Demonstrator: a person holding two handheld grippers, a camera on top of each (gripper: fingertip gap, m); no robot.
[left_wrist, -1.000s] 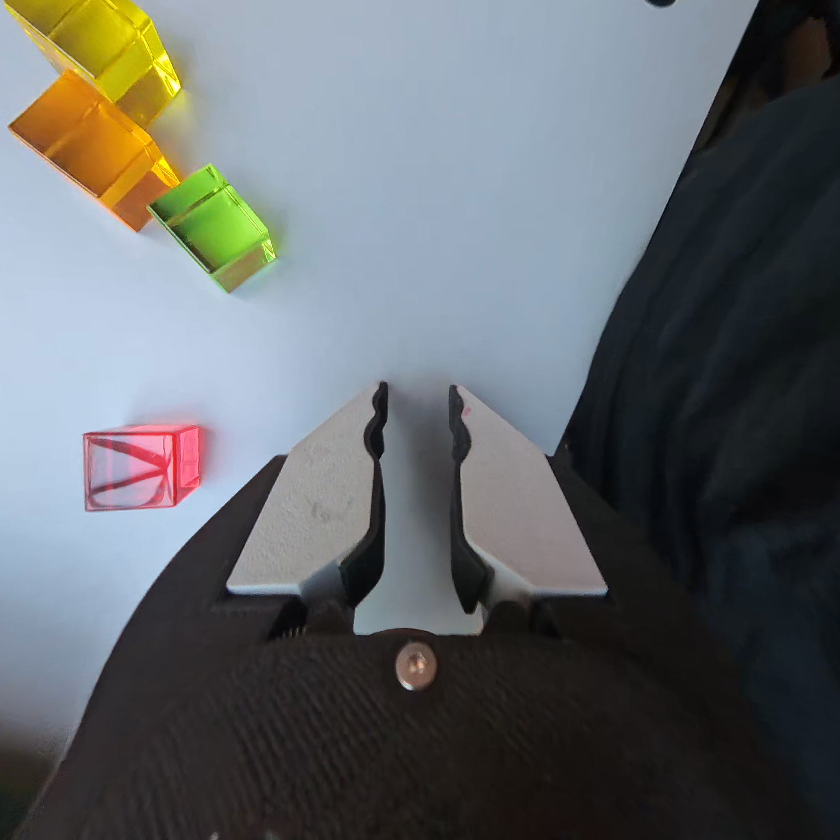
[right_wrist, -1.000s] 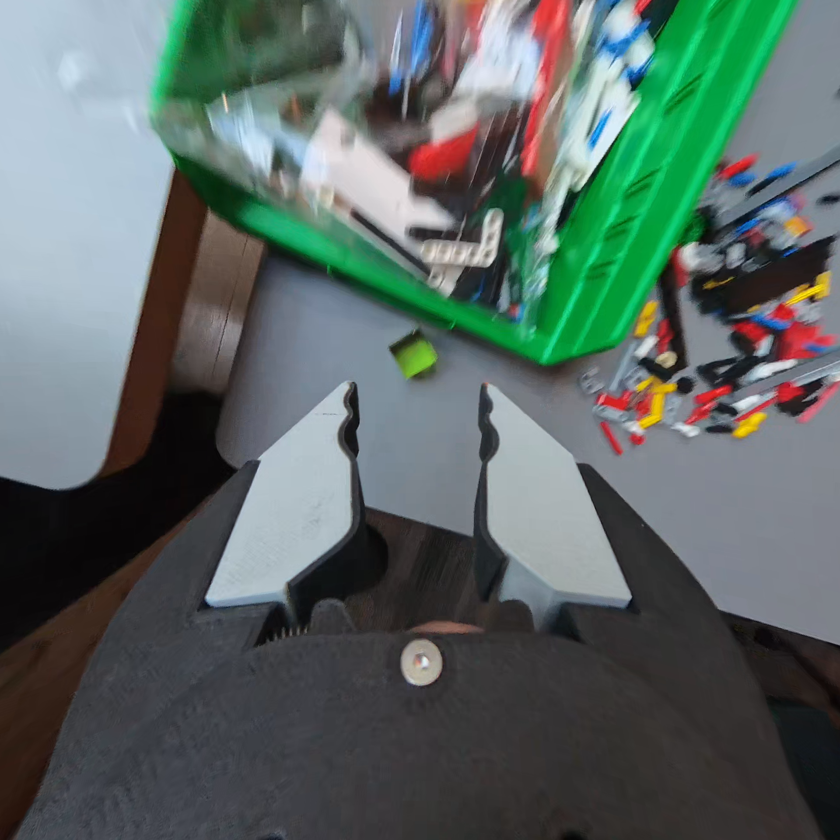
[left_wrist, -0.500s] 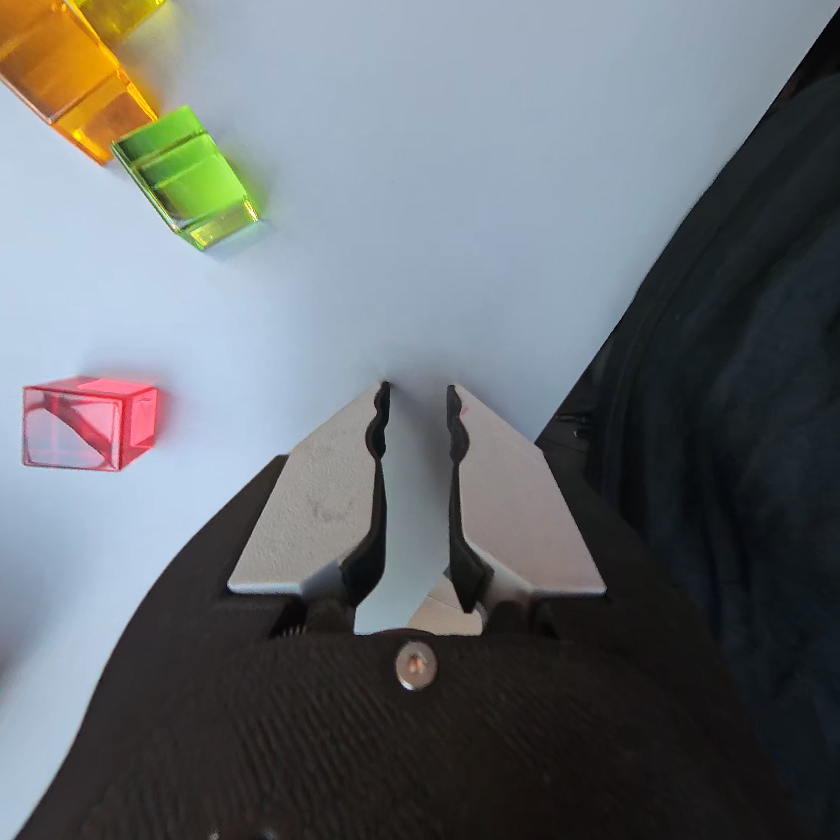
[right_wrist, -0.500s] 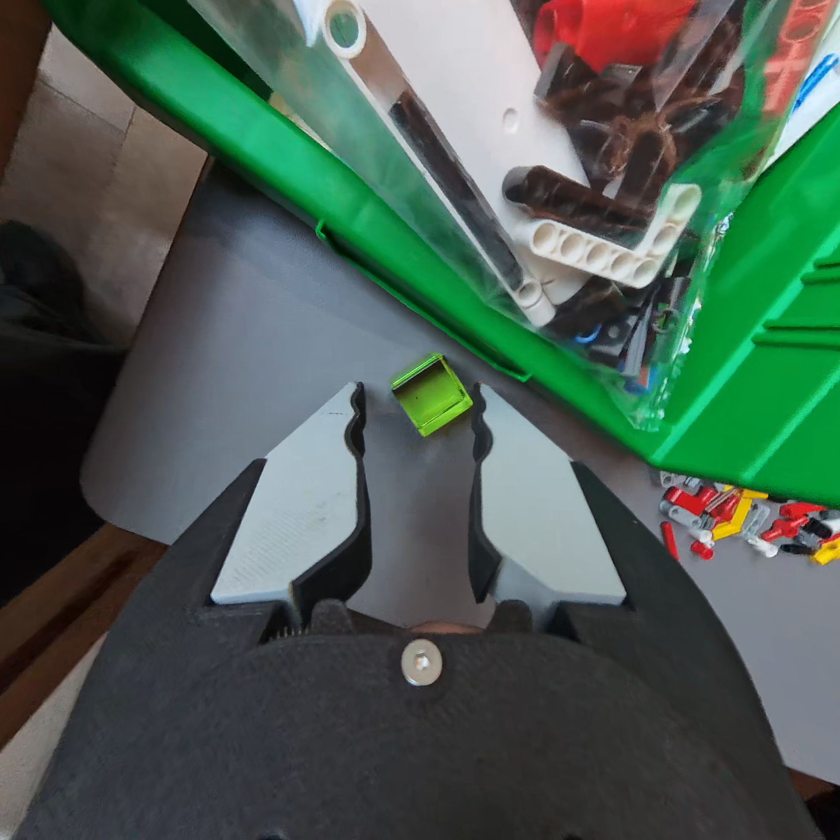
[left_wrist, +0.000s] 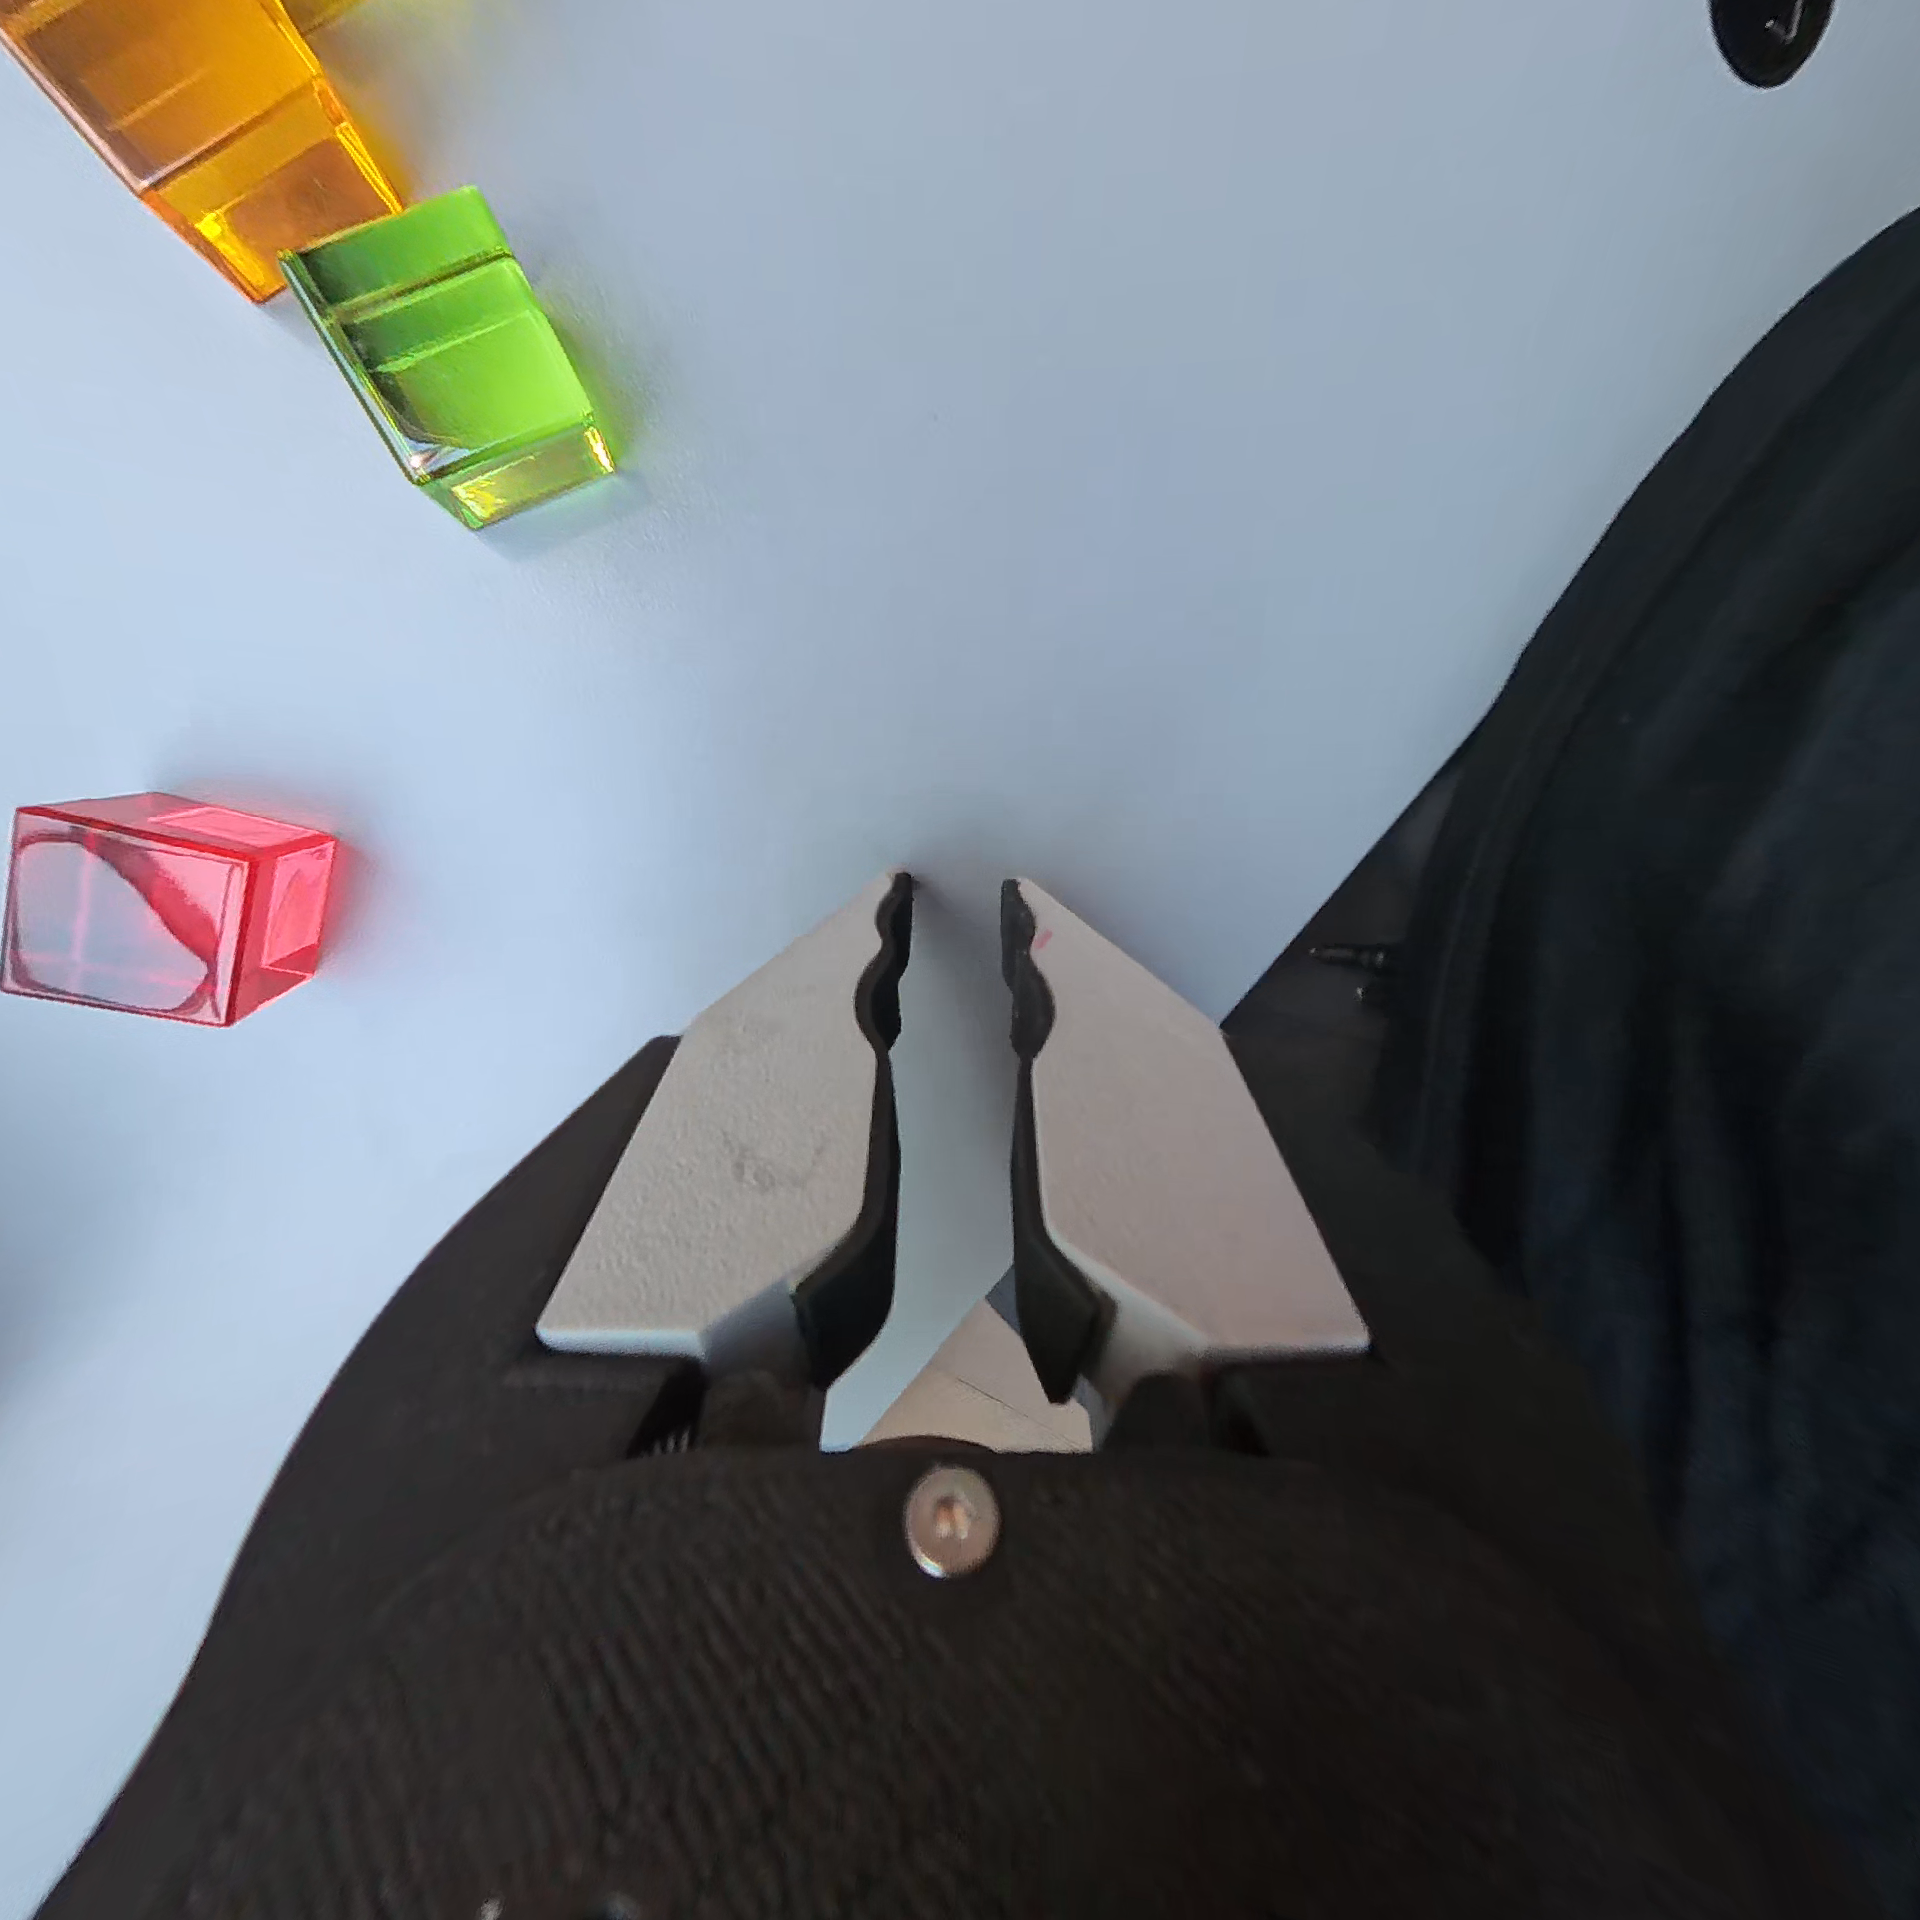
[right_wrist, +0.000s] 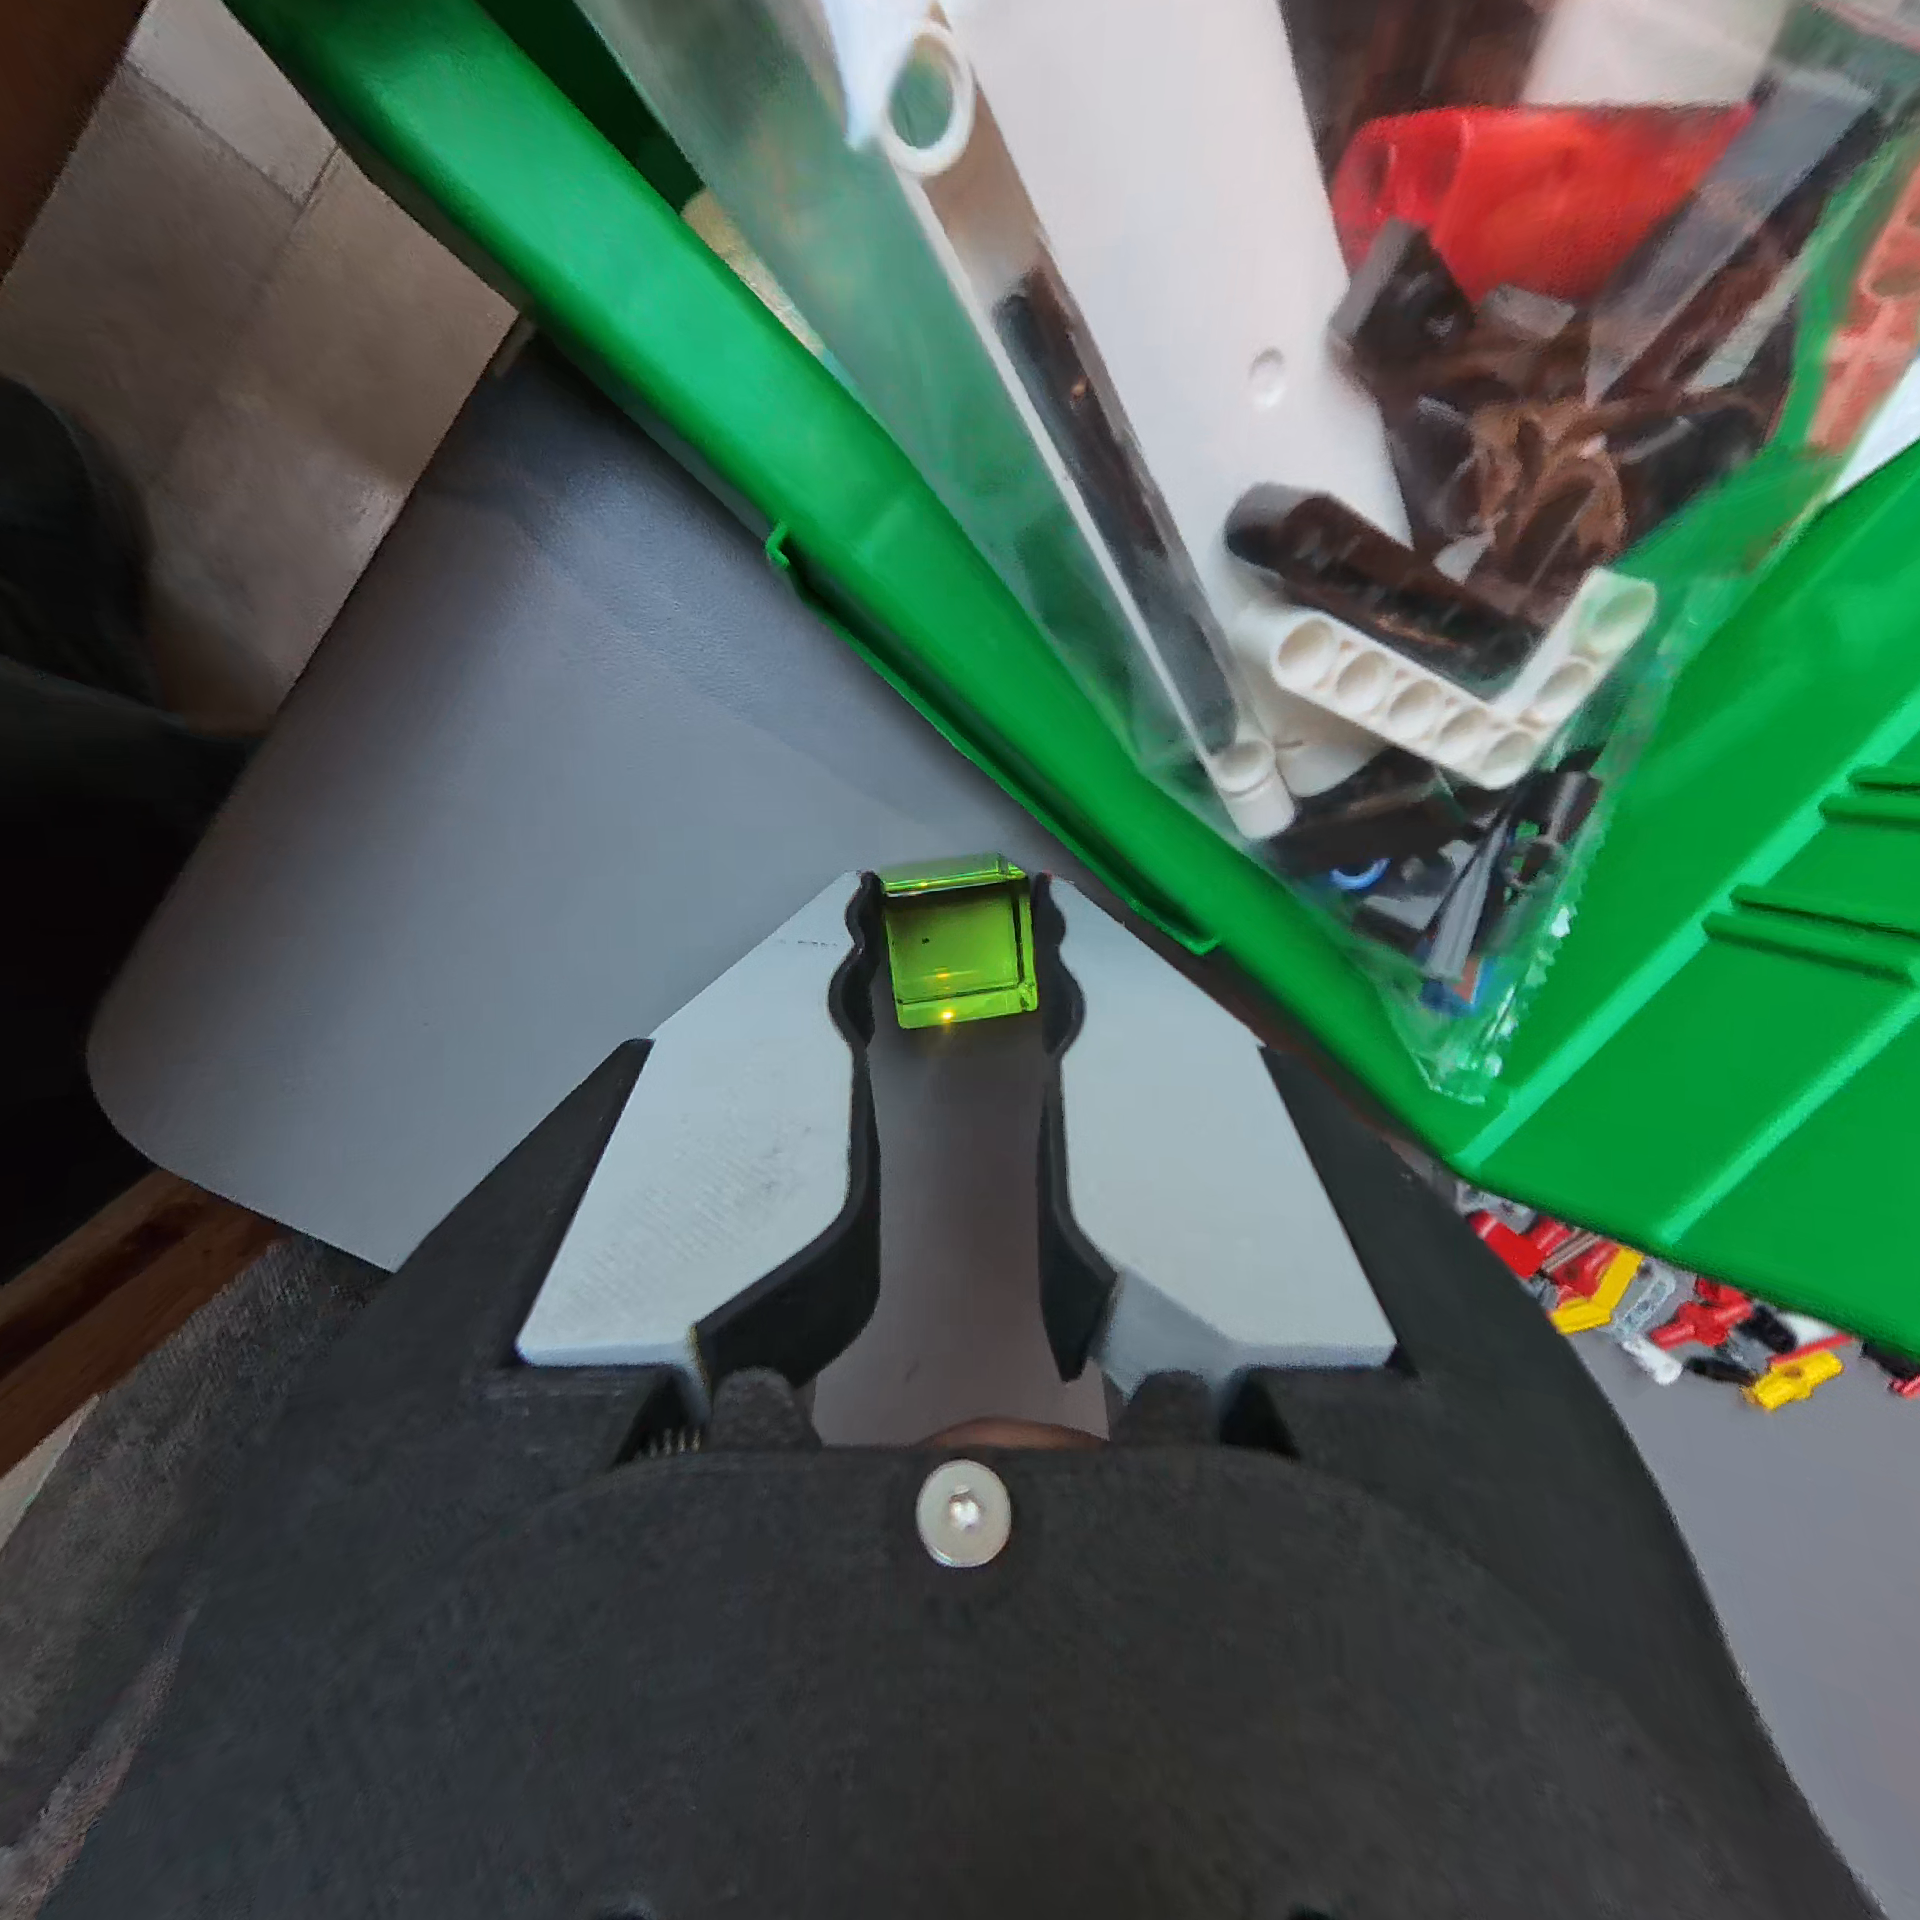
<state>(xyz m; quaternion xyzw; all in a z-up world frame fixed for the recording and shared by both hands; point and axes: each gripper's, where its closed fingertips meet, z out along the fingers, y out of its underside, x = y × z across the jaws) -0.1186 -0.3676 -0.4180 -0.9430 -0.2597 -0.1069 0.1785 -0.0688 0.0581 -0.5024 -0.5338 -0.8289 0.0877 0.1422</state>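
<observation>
In the right wrist view my right gripper (right_wrist: 954, 883) is shut on a small clear green cube (right_wrist: 956, 951), held between the fingertips just above the grey tabletop (right_wrist: 520, 831), close to the wall of a green bin (right_wrist: 779, 416). In the left wrist view my left gripper (left_wrist: 956, 883) is narrowly open and empty, with its tips close over a white table (left_wrist: 1039, 416). A clear red block (left_wrist: 156, 909) lies to its left. A clear green block (left_wrist: 457, 353) and an orange block (left_wrist: 208, 135) lie farther off at the upper left, touching each other.
The green bin holds a clear bag (right_wrist: 1299, 416) of white, black and red building parts. Small loose pieces (right_wrist: 1662, 1320) lie on the grey table at the right. A person's dark clothing (left_wrist: 1662, 935) fills the right of the left wrist view, beyond the white table's edge.
My right gripper moved forward over the grey table to the green cube and closed on it. My left gripper shifted slightly over the white table with its gap unchanged.
</observation>
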